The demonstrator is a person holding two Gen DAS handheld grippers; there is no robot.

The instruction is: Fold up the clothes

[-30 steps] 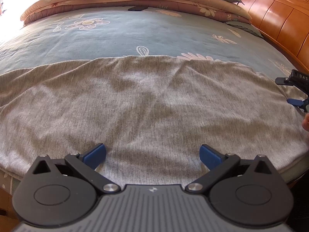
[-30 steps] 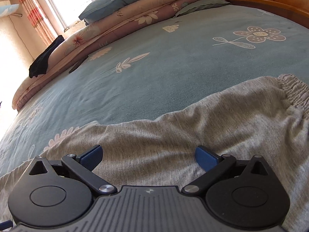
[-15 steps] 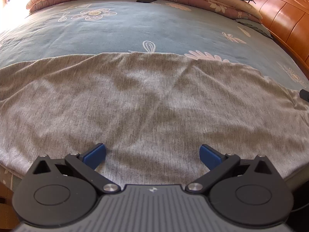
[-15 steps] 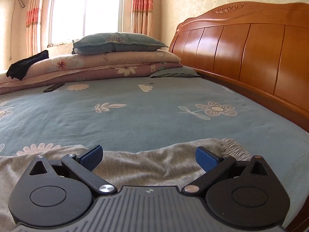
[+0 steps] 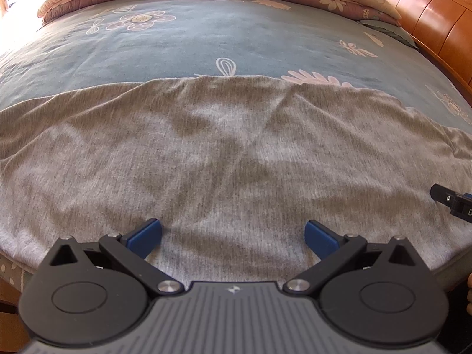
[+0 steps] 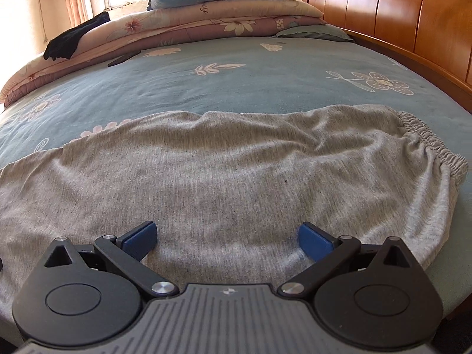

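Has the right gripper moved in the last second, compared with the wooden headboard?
Yes. The right gripper has swung: the wooden headboard, central half a second ago, is now at the right edge, and more of the grey trousers shows.

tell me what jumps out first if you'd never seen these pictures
A pair of grey trousers lies spread flat across the near edge of a blue flowered bed, waistband to the right. Both grippers, left and right, hover open over it.

The trousers (image 6: 224,171) lie across the near edge of the bed (image 6: 236,82), folded quilts (image 6: 188,29) stacked behind.
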